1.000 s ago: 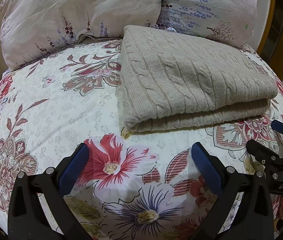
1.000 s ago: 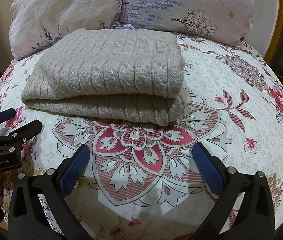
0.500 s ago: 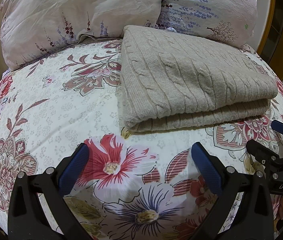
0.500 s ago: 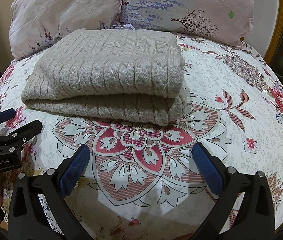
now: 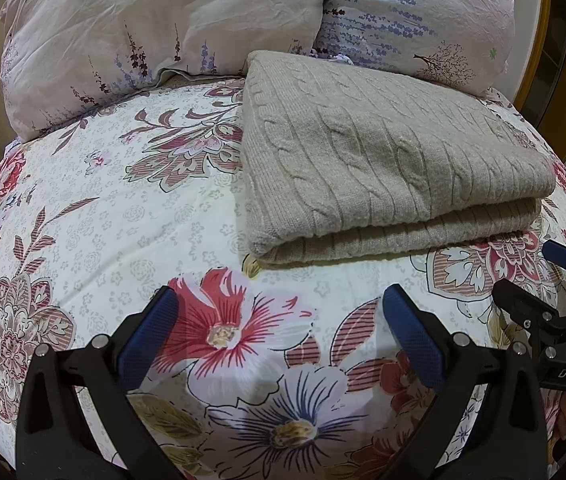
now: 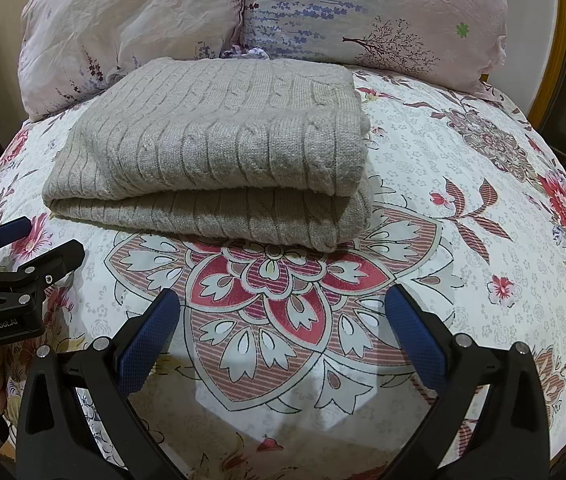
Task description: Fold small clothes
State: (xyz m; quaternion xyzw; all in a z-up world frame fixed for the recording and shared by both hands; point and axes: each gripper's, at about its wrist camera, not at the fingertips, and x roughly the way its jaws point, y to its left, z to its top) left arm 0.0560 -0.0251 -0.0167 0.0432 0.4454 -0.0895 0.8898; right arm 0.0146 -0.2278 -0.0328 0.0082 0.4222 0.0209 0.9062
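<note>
On the floral bed [image 5: 83, 208], a sweater [image 5: 383, 160] lies folded at upper centre. Left claw [image 5: 279, 328] and right claw [image 6: 283, 324] gape empty; folding looks done, retreat likely next.

Far edge of the folded beige cable-knit sweater [image 5: 383, 152] hidden beyond the fingers, two pale floral pillows [image 6: 363, 12] cut off at the top edge

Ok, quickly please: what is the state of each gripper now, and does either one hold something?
Left gripper: open, holding nothing, short of the folded sweater.
Right gripper: open, holding nothing.
</note>
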